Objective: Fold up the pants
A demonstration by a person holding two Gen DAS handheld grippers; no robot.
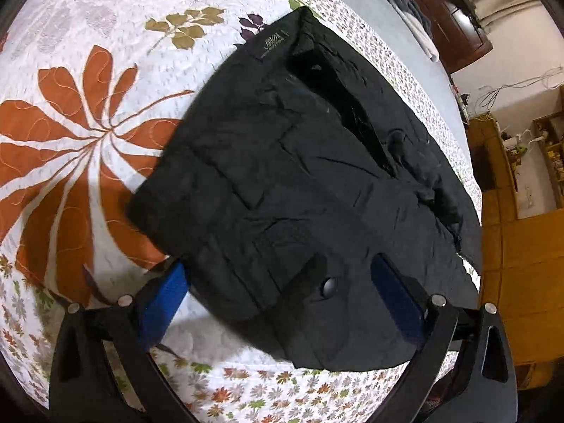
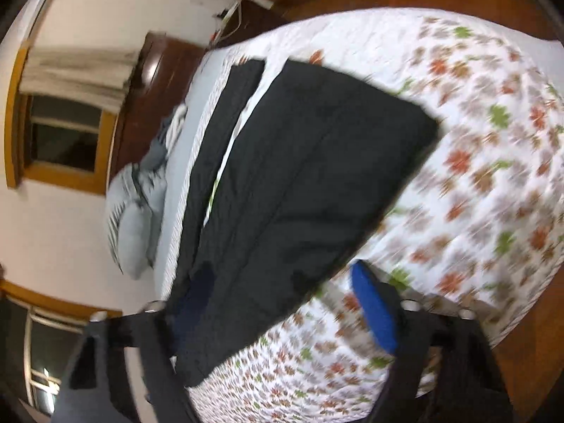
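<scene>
pants [image 1: 299, 176]: black, small pale logo print | bedspread [image 1: 88, 70]: white, quilted, large orange flower, olive and purple leaf sprigs, small orange-green-brown floral border | finger pads [image 1: 164, 303]: blue | pillow [image 2: 135, 218]: pale grey

The left gripper [image 1: 278, 292] sits at the bottom of its frame, jaws spread wide, blue pads [image 1: 164, 303] far apart. The right gripper [image 2: 282, 303] fills its lower frame, likewise spread wide, its one visible blue pad [image 2: 375, 308] at lower right.
</scene>
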